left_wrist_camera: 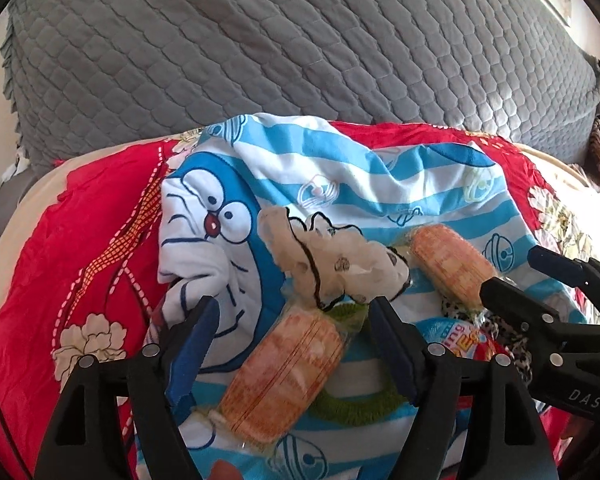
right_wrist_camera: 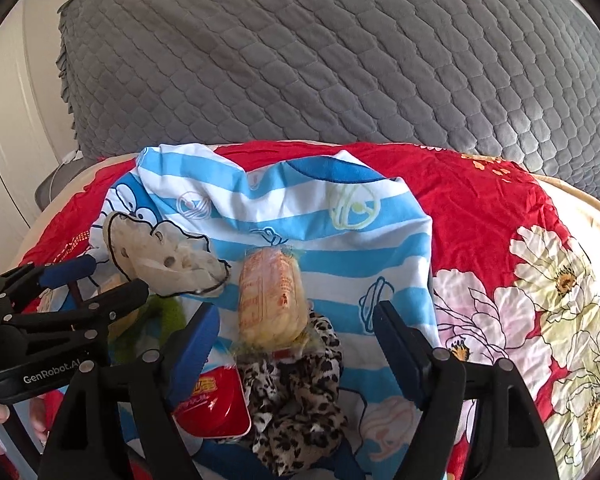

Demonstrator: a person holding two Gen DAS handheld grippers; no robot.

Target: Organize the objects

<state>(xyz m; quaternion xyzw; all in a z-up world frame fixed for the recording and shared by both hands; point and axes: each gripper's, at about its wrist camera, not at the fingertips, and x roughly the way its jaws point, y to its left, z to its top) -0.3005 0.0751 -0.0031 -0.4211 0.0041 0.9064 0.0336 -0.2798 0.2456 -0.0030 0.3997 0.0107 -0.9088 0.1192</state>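
**Both tools spread over the small items on the cartoon cloth**

Nearest the left lens: the left tool [left_wrist_camera: 290, 346] is hanging with its blue pads wide apart, pinching nothing. An orange wrapped snack [left_wrist_camera: 284, 376] is lying directly between the pads, untouched, its long axis slanting from near-left to far-right across the gap. A green hair tie [left_wrist_camera: 356, 406] is curling just to the right of that snack, partly under it. A sheer white scrunchie [left_wrist_camera: 332, 258] with dark edging is resting at the snack's far end.

The right tool [right_wrist_camera: 296, 346] is likewise spread and empty. Between its pads a second orange snack [right_wrist_camera: 270, 298] is lying, long axis running straight away from the lens. Touching its near end is a leopard-print scrunchie [right_wrist_camera: 296, 396]; a red packet [right_wrist_camera: 216, 406] is sitting just left of the scrunchie, close to the left pad.

Everything is lying on a blue-striped cartoon cloth [right_wrist_camera: 340, 240], spread over a red floral quilt [right_wrist_camera: 500, 208], with a grey quilted cover [right_wrist_camera: 340, 60] beyond.

Judgement: each snack is sitting nearest its own tool. The left snack is lying slanted to the pads, so a wrist roll is probably needed before closing; the right one is already lying lengthwise between the pads, so they would close across its width. Scrunchies crowding both snacks are risking a snagged pick.
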